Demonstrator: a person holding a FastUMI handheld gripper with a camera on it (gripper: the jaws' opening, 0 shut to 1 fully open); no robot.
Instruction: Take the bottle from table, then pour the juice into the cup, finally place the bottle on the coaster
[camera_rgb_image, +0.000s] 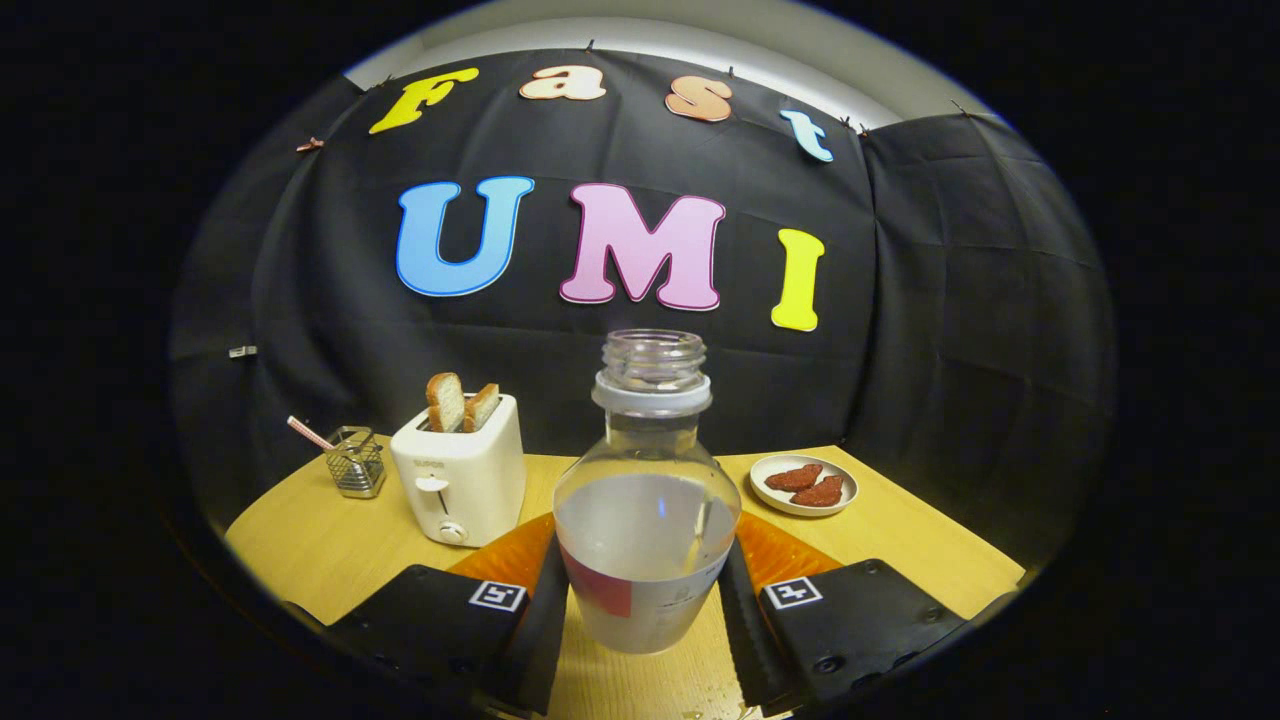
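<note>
1. Where the bottle (647, 500) stands between the fingers (535, 625), its base hides part of the table (320, 545), and an orange thing (790, 555) behind it shows just at either side; what it is cannot be told.
2. Both fingers press the bottle's lower sides, so the gripper (647, 620) holds it upright.
3. Its cap is off, and pale liquid fills it to about half.
4. Beyond the fingers, a toaster (460, 480) holds two slices of toast (460, 403) standing in its slots.
5. Beside the toaster sits a small wire basket (356, 462) with a stick poking out; its contents are hard to make out.
6. Across the table, a plate (803, 484) carries two reddish-brown pieces.
</note>
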